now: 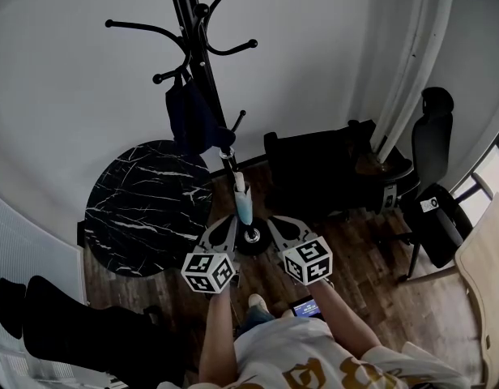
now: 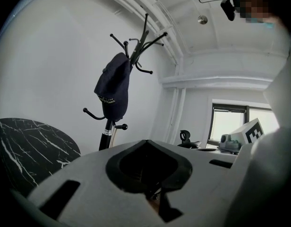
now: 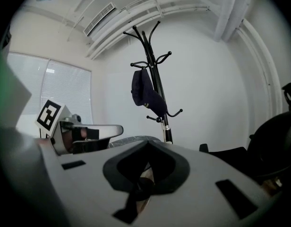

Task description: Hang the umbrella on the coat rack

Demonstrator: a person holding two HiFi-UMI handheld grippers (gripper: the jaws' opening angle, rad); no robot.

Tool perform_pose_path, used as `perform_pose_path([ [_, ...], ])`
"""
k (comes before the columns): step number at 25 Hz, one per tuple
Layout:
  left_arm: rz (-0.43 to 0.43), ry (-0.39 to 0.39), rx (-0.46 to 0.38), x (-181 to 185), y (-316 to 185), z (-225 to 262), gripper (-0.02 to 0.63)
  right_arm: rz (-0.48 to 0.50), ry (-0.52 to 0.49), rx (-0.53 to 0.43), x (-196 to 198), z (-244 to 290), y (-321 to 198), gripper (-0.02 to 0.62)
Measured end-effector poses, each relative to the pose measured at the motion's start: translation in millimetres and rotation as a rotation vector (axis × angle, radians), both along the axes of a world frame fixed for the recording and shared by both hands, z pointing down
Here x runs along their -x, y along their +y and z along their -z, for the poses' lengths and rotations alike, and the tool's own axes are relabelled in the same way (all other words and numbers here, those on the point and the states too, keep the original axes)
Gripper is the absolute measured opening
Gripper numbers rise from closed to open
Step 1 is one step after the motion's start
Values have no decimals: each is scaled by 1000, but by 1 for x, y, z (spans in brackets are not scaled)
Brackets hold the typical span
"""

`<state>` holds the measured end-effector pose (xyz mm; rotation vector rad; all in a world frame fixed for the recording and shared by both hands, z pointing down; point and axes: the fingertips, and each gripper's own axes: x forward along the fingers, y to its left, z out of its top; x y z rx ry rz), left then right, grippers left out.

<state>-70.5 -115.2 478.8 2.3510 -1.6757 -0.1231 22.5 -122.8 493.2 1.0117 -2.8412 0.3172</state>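
A black coat rack [image 1: 202,51] stands against the white wall, with a navy cap [image 1: 193,116] on one hook. A folded light-blue and white umbrella [image 1: 242,198] runs along the lower pole, just above the round base [image 1: 252,237]; how it is attached is not clear. My left gripper [image 1: 225,227] and right gripper [image 1: 279,227] point at the base from either side, both shut and holding nothing. In the left gripper view the rack [image 2: 141,41] and cap [image 2: 114,86] rise beyond the shut left gripper [image 2: 146,142]. In the right gripper view the rack [image 3: 152,56] and cap [image 3: 145,91] stand behind the right gripper [image 3: 148,143].
A round black marble table [image 1: 144,205] sits left of the rack. A low black cabinet [image 1: 330,168] and a black office chair [image 1: 432,185] are to the right, with a light wooden chair [image 1: 484,274] at the far right. A dark seat [image 1: 79,331] fills the lower left.
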Motion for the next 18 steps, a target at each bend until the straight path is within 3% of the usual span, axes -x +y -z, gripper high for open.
perform_pose_path([
  [18,5,-66,2,3,1,-1,20,17,-4,4,4,1,1,11],
])
